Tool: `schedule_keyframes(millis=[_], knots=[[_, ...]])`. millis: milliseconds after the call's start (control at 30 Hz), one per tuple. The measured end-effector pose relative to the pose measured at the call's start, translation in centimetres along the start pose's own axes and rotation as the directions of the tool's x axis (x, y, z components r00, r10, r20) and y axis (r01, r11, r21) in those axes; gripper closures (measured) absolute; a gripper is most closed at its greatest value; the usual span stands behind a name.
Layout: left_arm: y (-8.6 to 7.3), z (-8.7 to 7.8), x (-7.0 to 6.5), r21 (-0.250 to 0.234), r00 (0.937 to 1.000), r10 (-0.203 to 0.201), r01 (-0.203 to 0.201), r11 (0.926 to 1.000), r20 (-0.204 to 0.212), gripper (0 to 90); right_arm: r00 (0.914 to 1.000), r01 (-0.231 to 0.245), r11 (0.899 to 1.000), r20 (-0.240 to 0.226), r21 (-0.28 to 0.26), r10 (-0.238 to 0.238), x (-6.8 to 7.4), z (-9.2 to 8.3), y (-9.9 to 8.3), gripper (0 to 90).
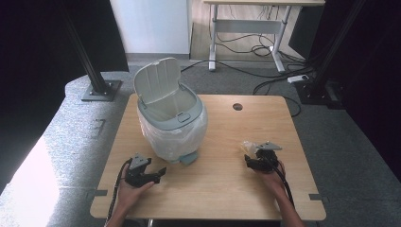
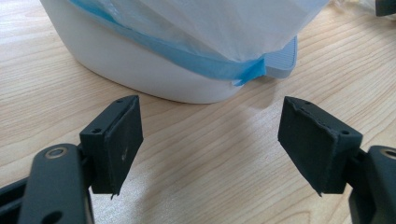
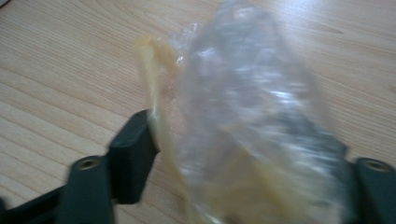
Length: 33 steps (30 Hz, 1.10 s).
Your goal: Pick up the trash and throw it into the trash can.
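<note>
Clear crinkled plastic wrapper (image 3: 243, 116), yellowish at one edge: lies on the right of the table (image 1: 222, 179), between the jaws of the right gripper (image 1: 257, 158). The jaws sit against its sides and appear to be pinching it, though blur hides the right pad; likely the grasp for lifting it as rubbish.

White bin (image 1: 172, 120), liner bag draped over its rim, blue band low on the bag: stands left of centre, far of the left gripper (image 1: 158, 176). Lid (image 1: 157, 80) tipped up and back, mouth open, so it stands ready to take the wrapper.

Left gripper: rests low on the near left of the table, just near of the bin's base, jaws wide apart with nothing between them. It judges as waiting, or placed to steady the bin.

Pedal (image 2: 280, 58): juts from the bin's foot, untouched.
</note>
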<state>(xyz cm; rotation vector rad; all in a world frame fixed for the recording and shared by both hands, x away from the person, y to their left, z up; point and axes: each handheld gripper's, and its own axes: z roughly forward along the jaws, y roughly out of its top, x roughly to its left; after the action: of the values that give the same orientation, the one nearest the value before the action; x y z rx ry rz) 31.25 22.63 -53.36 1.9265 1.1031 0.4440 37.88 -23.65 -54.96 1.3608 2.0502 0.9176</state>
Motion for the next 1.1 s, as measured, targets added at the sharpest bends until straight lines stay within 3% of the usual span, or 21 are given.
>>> schedule_keyframes(millis=[67,167,333,533,667,767,1100], knots=[[0.0,0.0,0.0,0.002,1.0,0.0,0.0,1.0,-0.001,22.1,0.9999,-0.01,1.0,-0.009,-0.013,0.01,-0.1,-0.1,-0.1,49.2],[-0.1,0.1,0.1,0.004,1.0,-0.002,0.002,1.0,-0.002,22.1,0.9988,-0.041,0.999,-0.029,-0.016,0.04,-0.4,-0.3,-0.2,58.8],[-0.1,0.1,0.0,0.009,1.0,0.001,-0.001,1.0,0.0,22.2,0.9984,-0.03,0.999,-0.049,-0.025,0.029,-0.5,-0.5,-0.1,70.2],[-0.1,0.2,0.1,0.012,1.0,0.0,0.0,0.9999,0.0,22.5,0.9945,-0.058,0.996,-0.092,-0.07,0.051,-0.8,-1.6,0.2,76.6],[-0.1,0.1,0.1,0.011,1.0,-0.002,0.002,0.9999,-0.002,22.5,0.9893,-0.083,0.988,-0.13,-0.128,0.066,-1.1,-3.4,0.6,78.5],[-0.1,0.2,0.1,0.014,1.0,-0.001,0.001,0.9999,-0.001,22.5,0.9872,-0.085,0.986,-0.146,-0.143,0.064,-1.2,-4.1,0.9,78.8],[-0.1,0.2,0.1,0.015,1.0,-0.004,0.004,0.9999,0.0,22.6,0.9762,-0.087,0.96,-0.215,-0.265,0.029,-0.9,-8.8,3.5,79.8]])
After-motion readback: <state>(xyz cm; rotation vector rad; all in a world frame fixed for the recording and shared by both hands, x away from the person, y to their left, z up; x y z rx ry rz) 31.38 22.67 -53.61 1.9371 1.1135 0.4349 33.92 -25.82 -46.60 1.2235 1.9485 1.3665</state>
